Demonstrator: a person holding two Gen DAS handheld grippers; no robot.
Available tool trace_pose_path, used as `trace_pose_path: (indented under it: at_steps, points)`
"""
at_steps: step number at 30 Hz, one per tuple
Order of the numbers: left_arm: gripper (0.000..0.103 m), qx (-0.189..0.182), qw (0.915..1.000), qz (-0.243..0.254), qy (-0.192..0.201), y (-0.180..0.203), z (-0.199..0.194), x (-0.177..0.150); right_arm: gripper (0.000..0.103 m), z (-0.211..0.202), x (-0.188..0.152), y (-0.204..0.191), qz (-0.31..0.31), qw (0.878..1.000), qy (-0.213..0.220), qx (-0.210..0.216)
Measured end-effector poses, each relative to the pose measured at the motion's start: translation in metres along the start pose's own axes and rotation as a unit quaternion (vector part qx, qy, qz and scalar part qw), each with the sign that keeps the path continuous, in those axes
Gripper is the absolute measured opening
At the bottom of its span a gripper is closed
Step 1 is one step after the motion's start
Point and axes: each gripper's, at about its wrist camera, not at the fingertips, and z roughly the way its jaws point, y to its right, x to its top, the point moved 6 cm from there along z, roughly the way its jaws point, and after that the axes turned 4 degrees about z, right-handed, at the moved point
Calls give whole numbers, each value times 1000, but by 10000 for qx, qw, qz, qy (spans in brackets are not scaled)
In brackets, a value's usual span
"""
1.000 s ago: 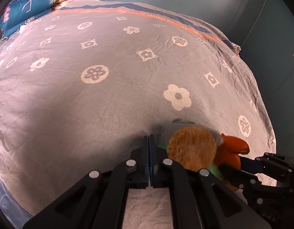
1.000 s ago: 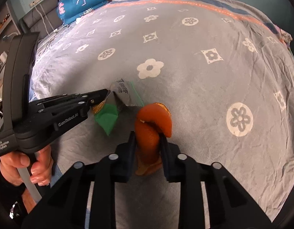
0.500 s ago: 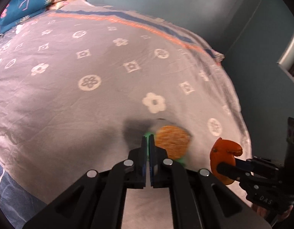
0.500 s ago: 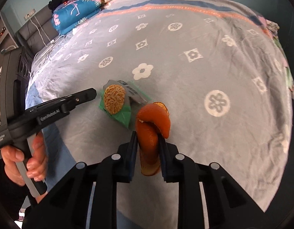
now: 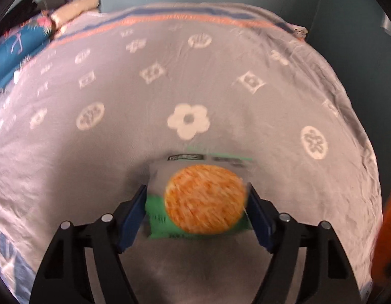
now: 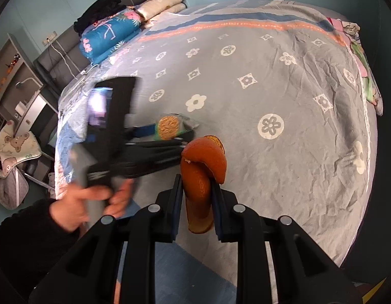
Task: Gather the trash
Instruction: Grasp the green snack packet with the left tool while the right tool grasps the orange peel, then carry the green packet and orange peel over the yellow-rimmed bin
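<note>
Here the left tongs are opening around the snack packet; right tongs pinch orange peel.

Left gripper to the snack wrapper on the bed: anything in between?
Nothing visible. The left gripper has its jaws opening, one on each side of the snack wrapper, which lies on the bedspread. The orange peel sits off to the side in the right gripper.

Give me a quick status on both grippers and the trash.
Left gripper opening around green snack packet on bed. Right gripper shut on curled orange peel. Nothing in the way.
</note>
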Motion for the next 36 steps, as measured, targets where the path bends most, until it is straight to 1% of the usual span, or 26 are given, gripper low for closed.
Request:
trace_pose_path:
  at_steps: [2, 5, 7, 9, 12, 16, 18, 20, 22, 25, 28, 32, 36]
  points:
    - [50, -45, 9995, -239, 184, -7, -3, 1, 21, -5, 0, -2, -35, 10000, 48, 30]
    - [43, -170, 9983, -431, 361, -12, -12, 0, 21, -10, -2, -5, -34, 9999, 83, 52]
    - [41, -223, 9978, -414, 465, -13, -21, 1, 21, -12, -3, -6, 1, 9999, 55, 97]
    - [41, -232, 9971, -407, 607, -13, -37, 1, 21, -15, -5, -9, 20, 9999, 43, 134]
    - [40, -350, 9954, -468, 755, -12, -61, -3, 21, -22, -9, -13, 33, 9998, 39, 179]
    - [40, -439, 9937, -438, 930, -6, -99, -11, 21, -39, -16, -21, -12, 9997, 146, 200]
    - [41, -361, 9938, -407, 970, -1, -118, -18, 21, -54, -22, -26, -62, 9994, 263, 201]
    - [41, -411, 9932, -350, 1036, 7, -138, -26, 21, -66, -27, -28, -69, 9991, 362, 186]
    - [41, -385, 9926, -271, 1119, 15, -158, -37, 21, -83, -36, -31, -61, 9987, 468, 195]
    - [41, -447, 9907, -164, 1275, 28, -186, -49, 21, -104, -46, -33, -95, 9981, 600, 120]
    - [41, -427, 9888, -77, 1427, 41, -210, -60, 21, -128, -58, -36, -144, 9969, 778, 46]
    - [41, -556, 9866, -2, 1532, 60, -236, -73, 21, -160, -71, -37, -205, 9941, 1068, -4]
    - [41, -674, 9828, 142, 1711, 83, -263, -83, 21, -196, -85, -35, -247, 9886, 1480, -137]
